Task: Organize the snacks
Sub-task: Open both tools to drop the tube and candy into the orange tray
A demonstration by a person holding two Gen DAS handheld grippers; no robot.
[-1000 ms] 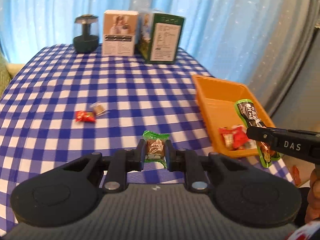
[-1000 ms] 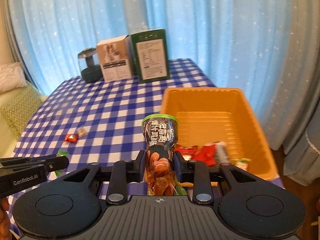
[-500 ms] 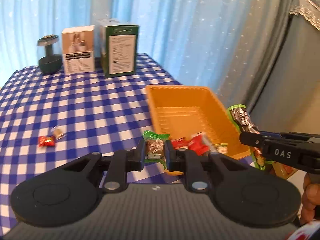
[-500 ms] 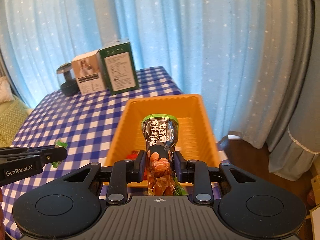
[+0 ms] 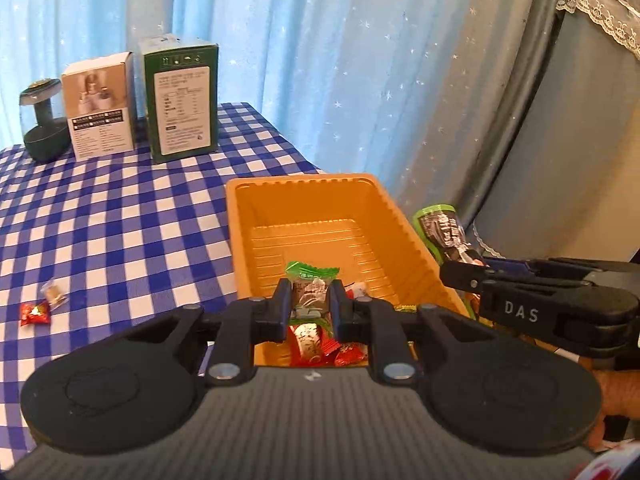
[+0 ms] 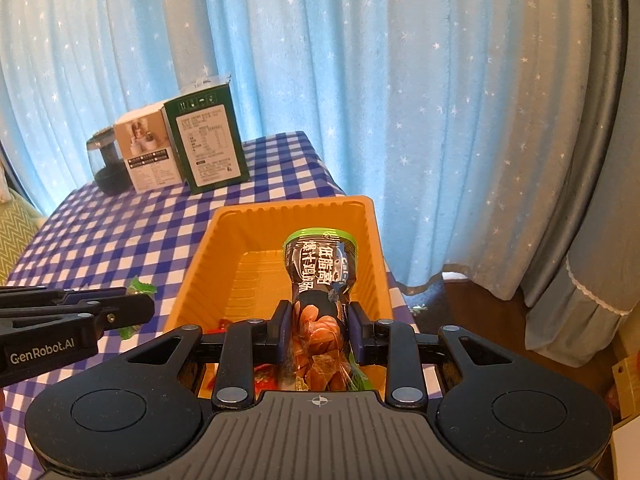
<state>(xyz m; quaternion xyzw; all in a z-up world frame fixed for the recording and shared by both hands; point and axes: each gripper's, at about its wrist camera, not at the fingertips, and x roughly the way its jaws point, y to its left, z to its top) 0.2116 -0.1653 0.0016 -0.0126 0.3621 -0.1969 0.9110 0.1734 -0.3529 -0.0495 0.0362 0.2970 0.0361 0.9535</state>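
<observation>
Both tools arrive loaded at the orange tray (image 5: 304, 188), which sits at the right edge of the checked table (image 5: 120, 216). The left gripper (image 5: 310, 300) pinches a small green-wrapped candy (image 5: 311, 280) above the tray's near end, where red-wrapped sweets (image 5: 348, 354) already lie; holding it over the pile suggests release there is the step in hand. The right gripper (image 6: 318, 330) is clamped around the waist of a long dark snack pouch (image 6: 320, 264), its green-rimmed top pointing along the tray's length, an orientation that would let it lie flat inside. Two small sweets (image 5: 40, 308) remain near the table's left edge, so sorting appears unfinished.
</observation>
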